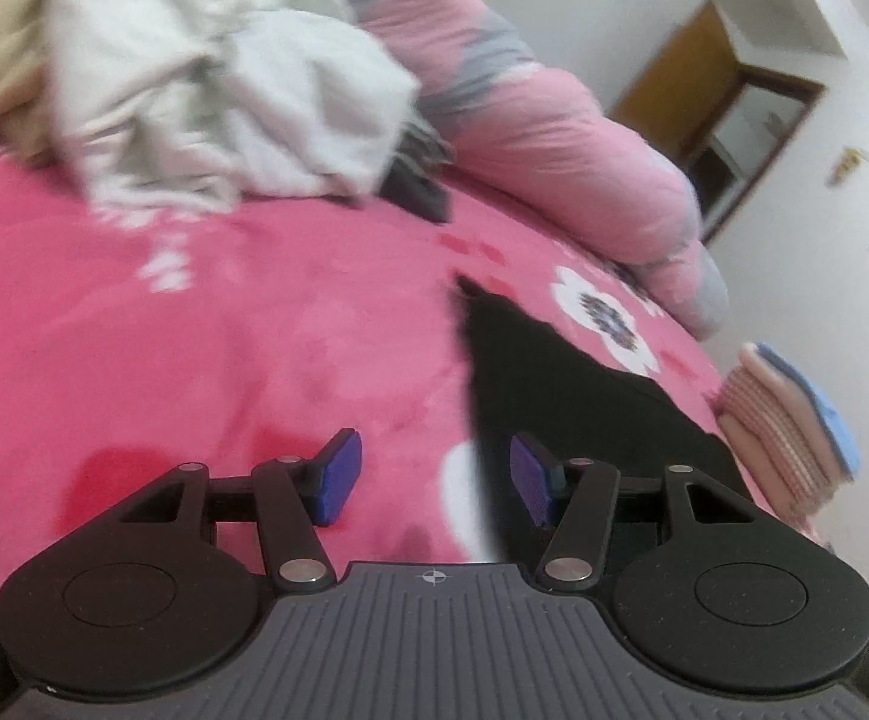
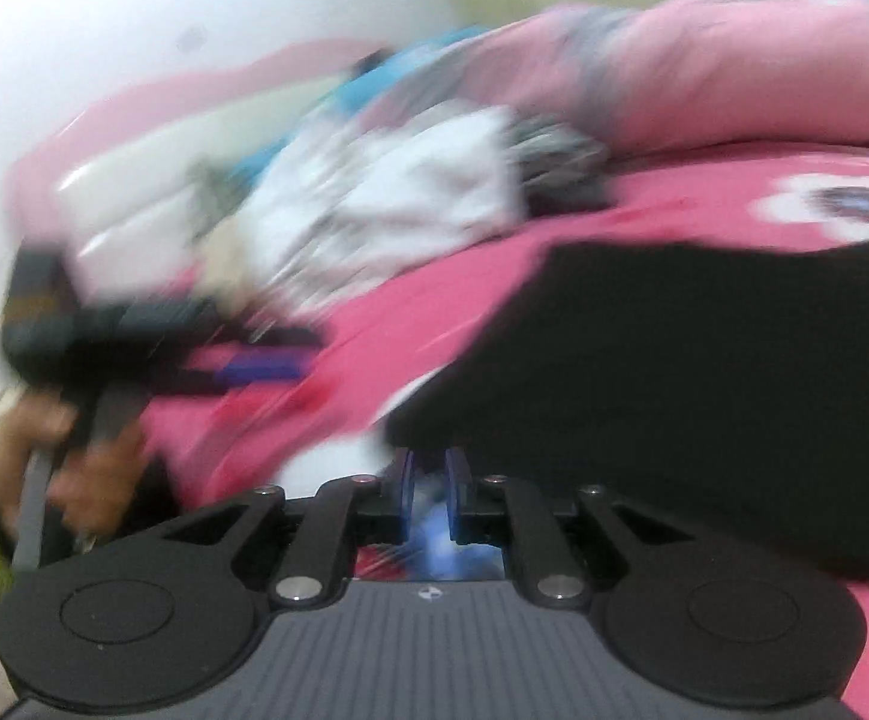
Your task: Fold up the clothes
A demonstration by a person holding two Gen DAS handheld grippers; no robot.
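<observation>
A black garment (image 1: 560,384) lies spread on the pink flowered blanket (image 1: 194,348). My left gripper (image 1: 434,477) hovers open over its left edge, and nothing sits between the blue pads (image 1: 338,477). In the blurred right wrist view the same black garment (image 2: 704,372) fills the right half. My right gripper (image 2: 429,474) has its jaws almost together at the garment's near edge, pinching the cloth. The left gripper (image 2: 254,367) shows there too, held by a hand (image 2: 74,468) at the left.
A heap of white and grey clothes (image 1: 206,90) lies at the back of the bed beside a rolled pink quilt (image 1: 572,144). A folded stack of striped pink and blue cloth (image 1: 788,432) sits at the bed's right edge. Beyond it are a white wall and a wooden door (image 1: 680,72).
</observation>
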